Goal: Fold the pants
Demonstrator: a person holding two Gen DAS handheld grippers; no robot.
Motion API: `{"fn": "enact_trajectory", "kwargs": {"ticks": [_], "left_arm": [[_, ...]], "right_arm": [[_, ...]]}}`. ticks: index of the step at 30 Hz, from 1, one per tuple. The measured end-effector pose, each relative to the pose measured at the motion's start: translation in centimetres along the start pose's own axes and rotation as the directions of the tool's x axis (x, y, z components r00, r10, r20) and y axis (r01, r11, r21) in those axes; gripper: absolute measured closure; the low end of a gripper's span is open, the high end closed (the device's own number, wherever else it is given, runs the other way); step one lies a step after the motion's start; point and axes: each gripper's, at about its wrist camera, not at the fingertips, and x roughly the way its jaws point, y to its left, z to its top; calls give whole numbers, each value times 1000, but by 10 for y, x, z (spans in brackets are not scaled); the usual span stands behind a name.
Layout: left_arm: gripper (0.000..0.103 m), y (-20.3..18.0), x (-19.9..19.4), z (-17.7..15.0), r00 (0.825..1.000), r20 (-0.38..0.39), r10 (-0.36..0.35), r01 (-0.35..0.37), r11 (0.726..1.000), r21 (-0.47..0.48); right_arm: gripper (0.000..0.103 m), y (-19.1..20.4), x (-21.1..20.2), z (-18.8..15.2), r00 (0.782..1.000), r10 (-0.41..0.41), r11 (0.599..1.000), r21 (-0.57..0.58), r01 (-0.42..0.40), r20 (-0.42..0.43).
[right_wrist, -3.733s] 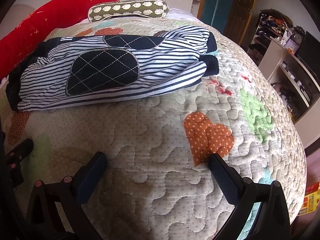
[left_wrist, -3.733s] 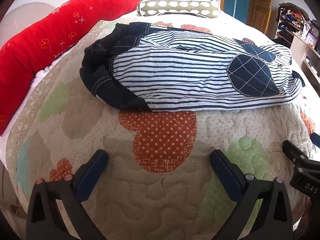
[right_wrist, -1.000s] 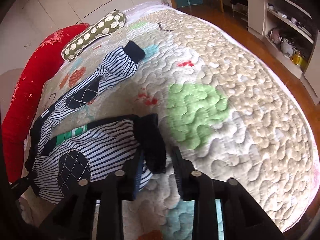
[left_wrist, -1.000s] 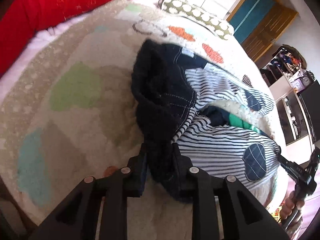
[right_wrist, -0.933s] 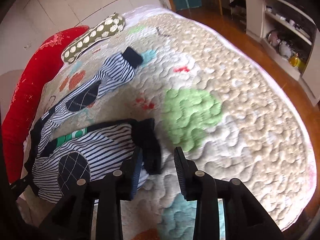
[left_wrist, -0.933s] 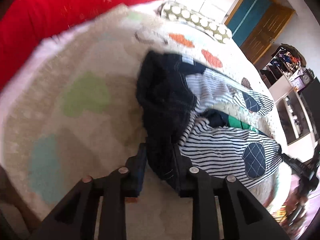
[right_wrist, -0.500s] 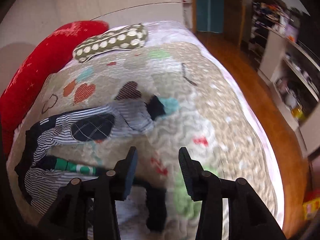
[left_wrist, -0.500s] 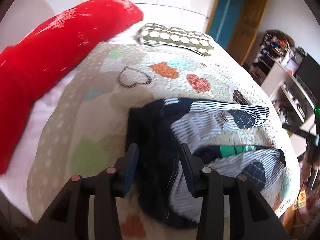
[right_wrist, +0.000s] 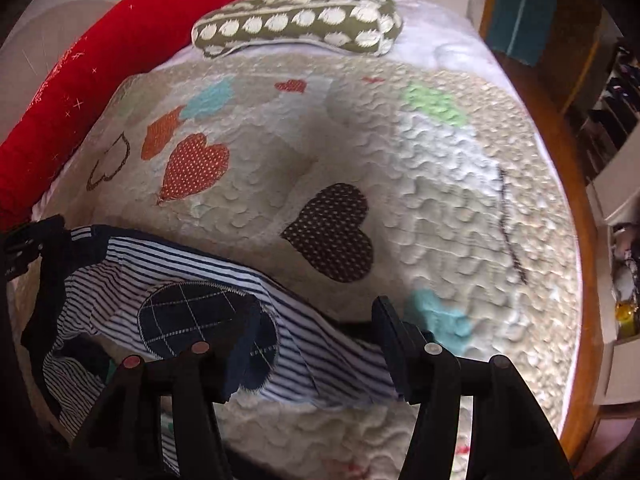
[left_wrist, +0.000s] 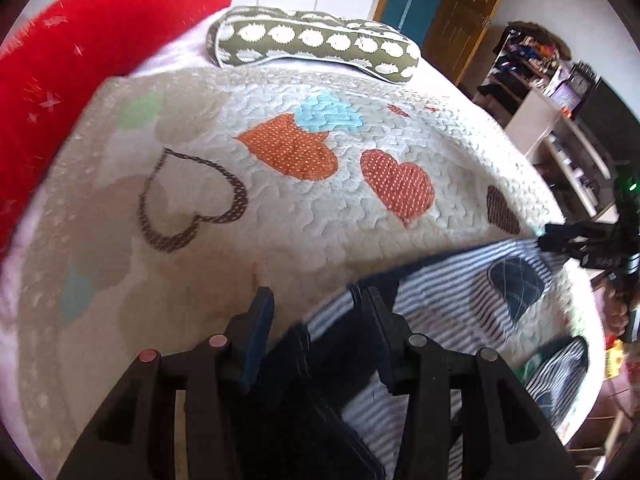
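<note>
Striped pants (right_wrist: 312, 356) on quilt (left_wrist: 320, 216), both grippers' jaws spread, gripper lettering unreadable.

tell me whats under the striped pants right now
The heart-patterned quilt lies under the striped pants; beside the near leg a green-banded bit of dark fabric peeks out. Anything else beneath is covered.

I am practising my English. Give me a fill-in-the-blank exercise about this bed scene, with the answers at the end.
The long bolster beside the quilt is ___ in colour.
The pants have navy and white ___.
The quilt is decorated with ___ shapes.
The right gripper, above the pants, is ___.
Answers: red; stripes; heart; open.
</note>
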Motion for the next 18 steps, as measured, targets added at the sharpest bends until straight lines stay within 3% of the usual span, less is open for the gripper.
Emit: {"fn": "enact_trajectory", "kwargs": {"ticks": [7, 12, 13, 16, 18], "left_arm": [[53, 4, 40, 8, 994, -96, -55, 57, 998, 18], [53, -13, 46, 3, 988, -122, -94, 103, 992, 70], [55, -16, 47, 2, 989, -124, -85, 95, 992, 78], [76, -22, 52, -1, 989, -142, -49, 64, 993, 98], [78, -21, 53, -1, 989, -141, -38, 51, 995, 90]], "right_arm": [[40, 4, 46, 9, 994, 78, 997, 13, -78, -72], [37, 15, 62, 7, 997, 44, 998, -32, -46, -61], [36, 16, 63, 7, 997, 46, 998, -29, -48, -55], [36, 15, 65, 6, 998, 48, 999, -22, -49, -43], [36, 17, 65, 3, 999, 41, 999, -30, -42, -36]]}}
